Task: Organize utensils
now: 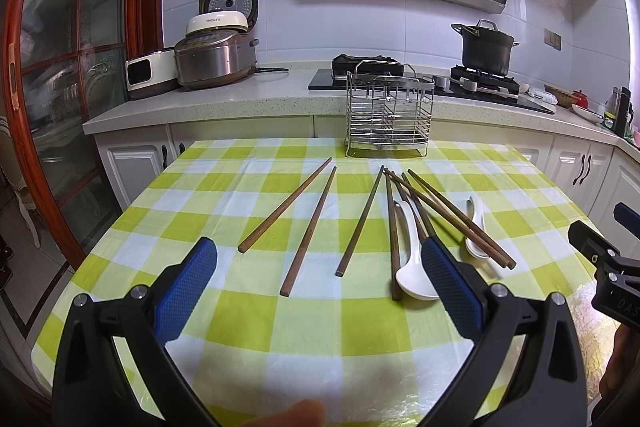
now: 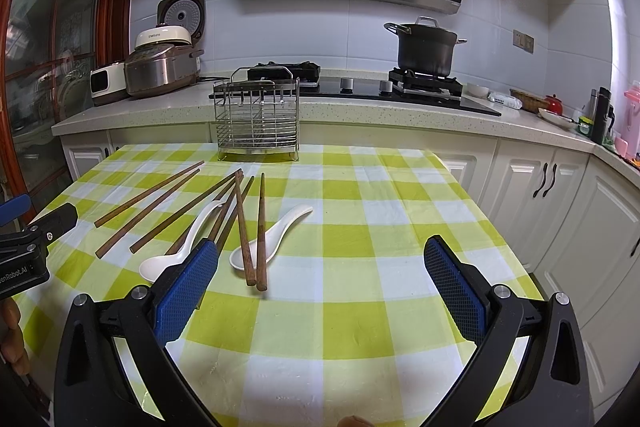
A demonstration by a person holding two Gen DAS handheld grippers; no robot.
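Note:
Several dark wooden chopsticks [image 1: 310, 233] [image 2: 240, 227] lie scattered on the green checked tablecloth [image 1: 280, 327] [image 2: 360, 307]. Two white ceramic spoons lie among them: one [image 1: 414, 267] [image 2: 180, 251] with chopsticks over it, the other [image 1: 476, 231] [image 2: 276, 237] to its right under two chopsticks. A wire utensil rack [image 1: 390, 113] [image 2: 258, 115] stands at the table's far edge. My left gripper [image 1: 320, 257] is open above the near chopsticks. My right gripper [image 2: 320, 255] is open over bare cloth, right of the spoons. Neither holds anything.
A counter behind the table carries rice cookers [image 1: 216, 61] [image 2: 160, 71], a hob with a black pot [image 1: 486, 49] [image 2: 426, 51] and small items at the right end. White cabinets [image 2: 560, 195] stand to the right. A wood-framed glass door [image 1: 52, 107] is on the left.

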